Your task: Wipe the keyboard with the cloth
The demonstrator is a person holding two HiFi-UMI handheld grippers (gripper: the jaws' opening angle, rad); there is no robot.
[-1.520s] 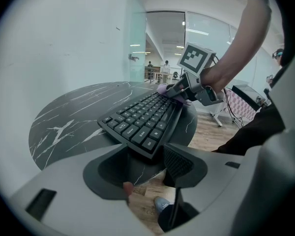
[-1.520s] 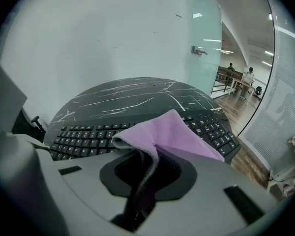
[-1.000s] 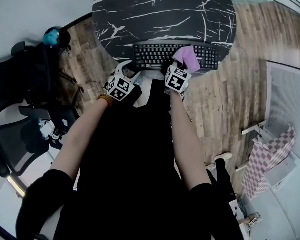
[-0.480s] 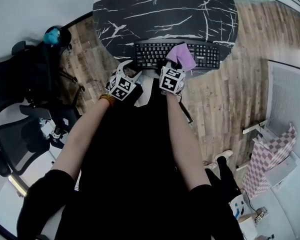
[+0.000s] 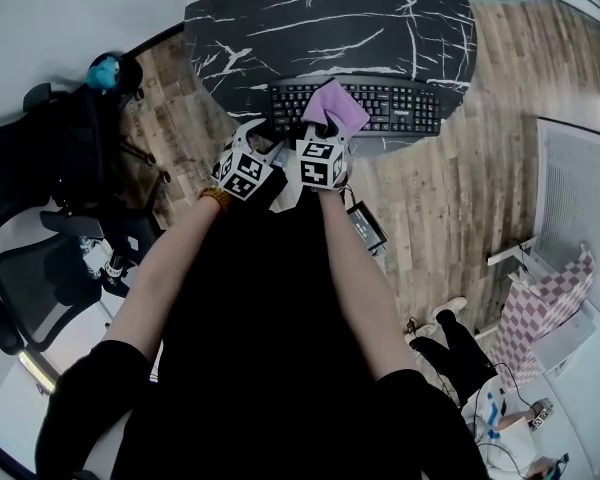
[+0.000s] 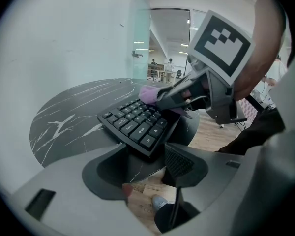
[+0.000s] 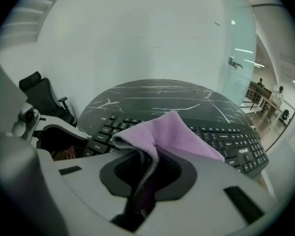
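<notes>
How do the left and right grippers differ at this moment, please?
The right gripper is clamped on the purple cloth; the left gripper has its jaws apart and holds nothing. The right gripper rests the cloth over the keyboard's keys; the left gripper sits at the keyboard's left end, by the edge of the table. Both point toward the keyboard.

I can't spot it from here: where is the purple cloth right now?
In the head view the cloth lies on the left part of the keyboard, at the near edge of the dark table, pinched in the right gripper.
</notes>
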